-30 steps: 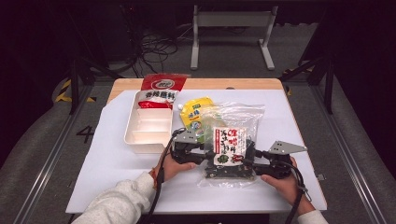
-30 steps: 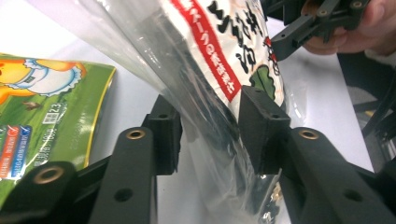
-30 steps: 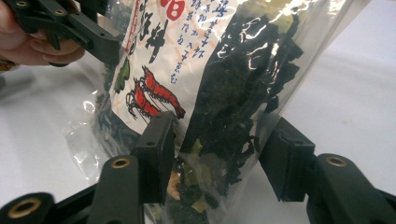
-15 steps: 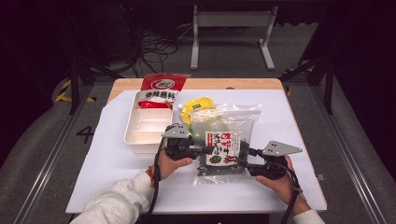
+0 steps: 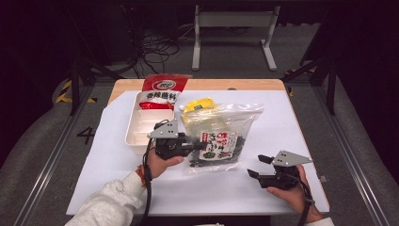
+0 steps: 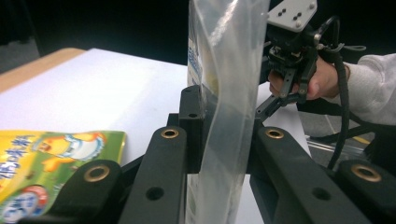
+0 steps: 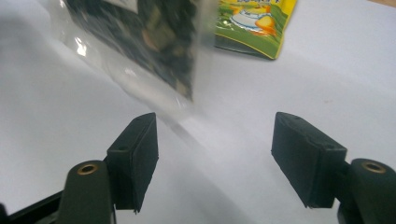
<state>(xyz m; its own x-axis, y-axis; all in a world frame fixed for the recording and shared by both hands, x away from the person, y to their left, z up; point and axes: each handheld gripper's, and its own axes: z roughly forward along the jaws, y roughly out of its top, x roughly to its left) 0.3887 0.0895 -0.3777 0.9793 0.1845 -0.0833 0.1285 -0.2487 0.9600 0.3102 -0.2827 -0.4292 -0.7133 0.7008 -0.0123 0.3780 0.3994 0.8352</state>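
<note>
Left gripper [image 5: 200, 145] clamped on left edge of clear plastic bag of dark dried seaweed with red-and-white label [image 5: 221, 141], bag edge pinched upright between jaws. White compartment tray [image 5: 141, 127] just beside, red snack packet [image 5: 162, 89] at its far end. Yellow-green snack pouch [image 5: 200, 106] partly under bag. Right gripper [image 5: 258, 167] spread wide, empty, apart from bag, over white bench [image 5: 291, 122].
</note>
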